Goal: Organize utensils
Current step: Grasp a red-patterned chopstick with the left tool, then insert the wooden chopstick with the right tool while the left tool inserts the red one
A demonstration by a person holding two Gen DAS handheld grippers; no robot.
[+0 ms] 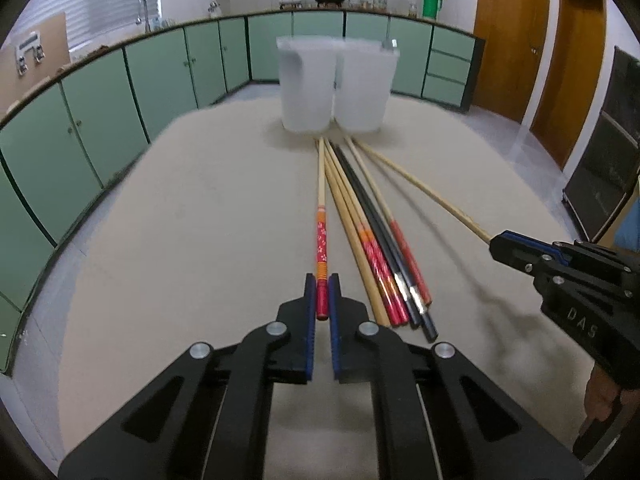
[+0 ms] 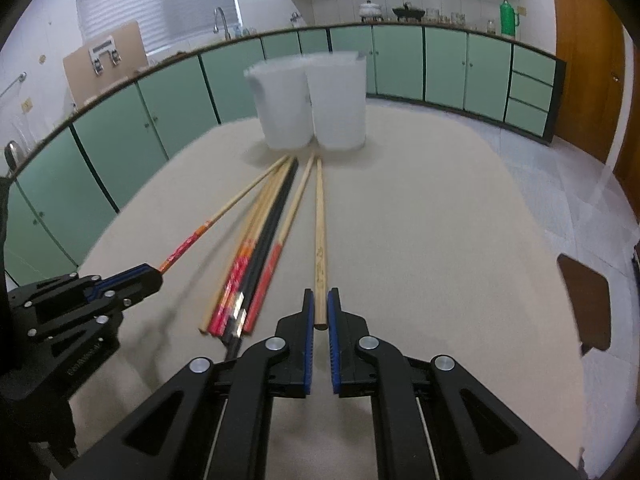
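A red-patterned chopstick [image 1: 322, 240] is clamped at its butt end by the left gripper [image 1: 322, 300]; a plain wooden chopstick [image 2: 320, 240] likewise by the right gripper [image 2: 320, 312]. Both tips lie near the two white containers [image 1: 336, 84]. Light, stiff and slippery, each would likely pivot when held so far back.

"DAS" on right tongs [image 1: 494, 245]

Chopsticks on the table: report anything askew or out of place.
Nothing damaged or spilled. The loose bundle of mixed chopsticks lies fanned on the beige table, ends uneven, designs unsorted. The two translucent white plastic cups stand upright, apparently empty. Each gripper holds one stick, splayed from the bundle.
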